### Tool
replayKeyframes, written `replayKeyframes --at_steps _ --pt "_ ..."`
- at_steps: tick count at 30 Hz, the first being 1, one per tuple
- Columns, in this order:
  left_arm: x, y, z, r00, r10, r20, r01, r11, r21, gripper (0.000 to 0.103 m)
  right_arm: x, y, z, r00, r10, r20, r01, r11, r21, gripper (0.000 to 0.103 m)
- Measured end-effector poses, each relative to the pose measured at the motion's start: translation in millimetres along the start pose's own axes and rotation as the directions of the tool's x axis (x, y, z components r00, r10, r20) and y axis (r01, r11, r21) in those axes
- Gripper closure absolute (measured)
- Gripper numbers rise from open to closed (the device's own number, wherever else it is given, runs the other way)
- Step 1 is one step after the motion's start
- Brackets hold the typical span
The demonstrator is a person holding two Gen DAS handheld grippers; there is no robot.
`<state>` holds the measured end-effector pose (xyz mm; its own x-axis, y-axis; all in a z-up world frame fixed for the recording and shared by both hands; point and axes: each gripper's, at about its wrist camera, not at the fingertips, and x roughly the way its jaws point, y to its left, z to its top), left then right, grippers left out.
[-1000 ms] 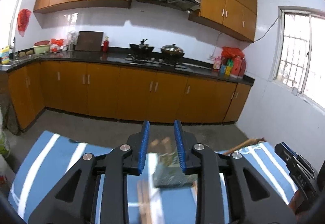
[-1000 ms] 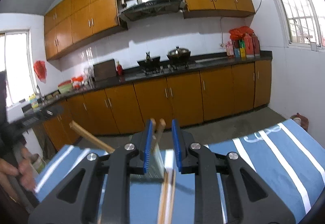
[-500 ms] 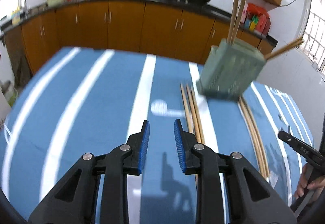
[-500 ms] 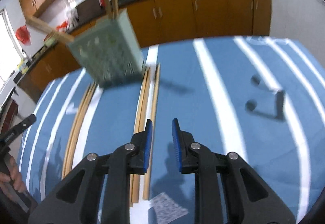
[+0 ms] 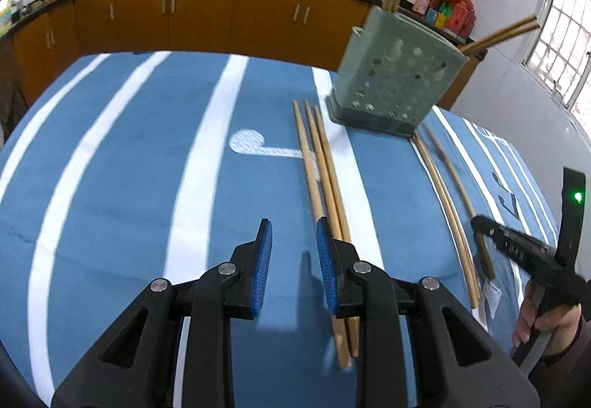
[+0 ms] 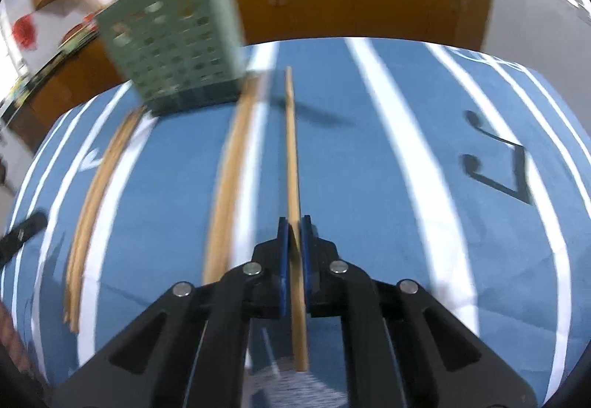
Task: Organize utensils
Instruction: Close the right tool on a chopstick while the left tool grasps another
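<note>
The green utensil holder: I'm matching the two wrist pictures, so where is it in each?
Left wrist view: the green utensil holder stands upper right, beyond the open left gripper.
Right wrist view: it is upper left, blurred, ahead of the right gripper shut on a chopstick.
Shared landmark: the blue striped cloth it stands on.
</note>
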<state>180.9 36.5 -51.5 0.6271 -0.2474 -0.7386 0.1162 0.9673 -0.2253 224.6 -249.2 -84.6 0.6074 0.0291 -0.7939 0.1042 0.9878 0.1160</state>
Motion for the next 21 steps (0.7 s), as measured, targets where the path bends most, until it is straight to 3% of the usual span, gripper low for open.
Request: replayKeyframes --at_steps 3,8,11,21 --pt "6 -6 -4 1.000 -0.020 -0.022 0.020 1.000 0.012 0.077 -1 -18 2 0.999 -0.032 0.006 0.032 0.997 0.066 0.095" --pt "16 -15 -10 0.998 -0.029 -0.059 0.031 0.999 0.036 0.084 -1 -23 2 0.999 -0.038 0.010 0.037 0.998 0.056 0.095" --pt "23 -19 -14 0.997 0.002 -0.081 0.003 0.998 0.061 0.086 -1 -22 2 0.999 -0.044 0.015 0.043 0.998 0.046 0.095" --pt "28 -33 -12 0.995 0.079 -0.053 -0.073 0.991 0.113 0.089 -4 -10 -4 1.000 -0.021 0.021 0.021 1.000 -0.012 0.091"
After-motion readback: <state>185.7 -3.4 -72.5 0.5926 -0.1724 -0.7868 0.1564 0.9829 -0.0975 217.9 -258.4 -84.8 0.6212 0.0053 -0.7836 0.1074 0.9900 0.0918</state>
